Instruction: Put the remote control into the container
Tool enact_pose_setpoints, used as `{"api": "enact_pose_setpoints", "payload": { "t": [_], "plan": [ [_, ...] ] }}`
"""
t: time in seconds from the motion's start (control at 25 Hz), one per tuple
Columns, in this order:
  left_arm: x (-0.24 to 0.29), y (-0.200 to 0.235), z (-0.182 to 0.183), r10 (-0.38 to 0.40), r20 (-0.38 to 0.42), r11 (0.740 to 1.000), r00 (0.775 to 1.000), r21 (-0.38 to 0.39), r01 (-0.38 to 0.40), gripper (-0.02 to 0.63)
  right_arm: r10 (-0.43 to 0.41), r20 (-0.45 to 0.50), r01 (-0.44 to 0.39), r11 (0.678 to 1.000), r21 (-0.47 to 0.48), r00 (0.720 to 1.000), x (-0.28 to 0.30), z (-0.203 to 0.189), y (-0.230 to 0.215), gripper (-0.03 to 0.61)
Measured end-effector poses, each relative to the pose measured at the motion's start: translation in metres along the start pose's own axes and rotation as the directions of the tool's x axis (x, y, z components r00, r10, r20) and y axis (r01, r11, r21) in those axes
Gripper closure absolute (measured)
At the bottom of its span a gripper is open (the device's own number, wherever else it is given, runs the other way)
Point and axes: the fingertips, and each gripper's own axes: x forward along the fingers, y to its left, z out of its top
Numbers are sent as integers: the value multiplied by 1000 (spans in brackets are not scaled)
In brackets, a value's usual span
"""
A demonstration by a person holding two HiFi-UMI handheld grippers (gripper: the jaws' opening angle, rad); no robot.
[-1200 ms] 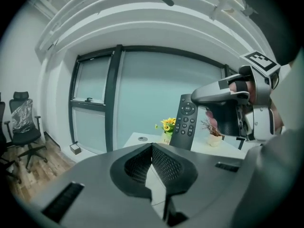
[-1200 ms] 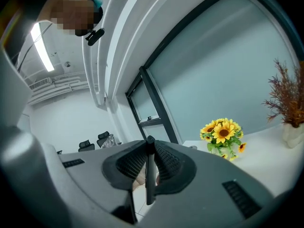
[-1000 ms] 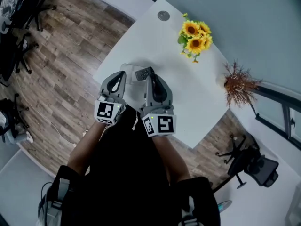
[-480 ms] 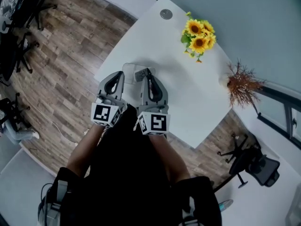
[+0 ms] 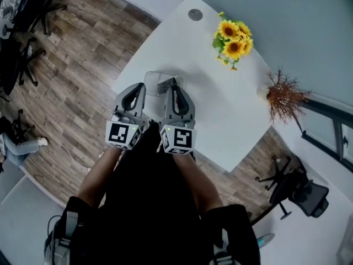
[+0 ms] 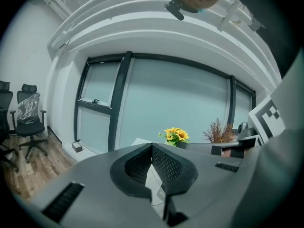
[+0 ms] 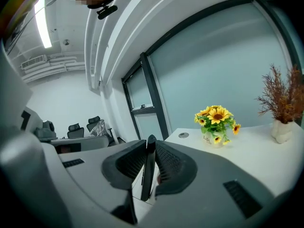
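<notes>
left claw (image 5: 141, 87): grey shell, oval cut-out, black mesh-textured pads | right claw (image 5: 174, 84): same build | marker cube (image 5: 122, 134) on each: white faces, black square patterns | person: black top (image 5: 149, 203) over torso

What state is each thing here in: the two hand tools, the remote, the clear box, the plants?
Left gripper: shut, empty.
Right gripper: shut on the slim black remote control.
That remote control: on edge between the pads, not released.
Clear plastic container: upright on the white table.
Yellow sunflower bunch: upright.
Brown dried twigs: upright.
</notes>
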Motion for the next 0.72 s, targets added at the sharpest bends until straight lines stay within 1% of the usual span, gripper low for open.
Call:
{"api": "enact_pose_setpoints", "payload": {
  "t": [0.16,0.36,0.52,0.72],
  "plan": [
    [-2,0,-1,3,-1,1000,1000,-8,-3,605,-8,-20,8,1000,-2,1000,1,-5,-2,522],
    [-4,2,2,13,8,1000,1000,-7,-13,604,-14,-16,14,1000,5,1000,0,-5,-7,515],
    [-5,1,5,10,16,1000,1000,-8,-10,604,-4,-9,4,1000,-1,1000,-6,-3,-6,505],
    [-7,-3,5,14,23,1000,1000,-19,-14,604,-8,4,8,1000,-3,1000,-14,1,-11,506]
  ]
}}
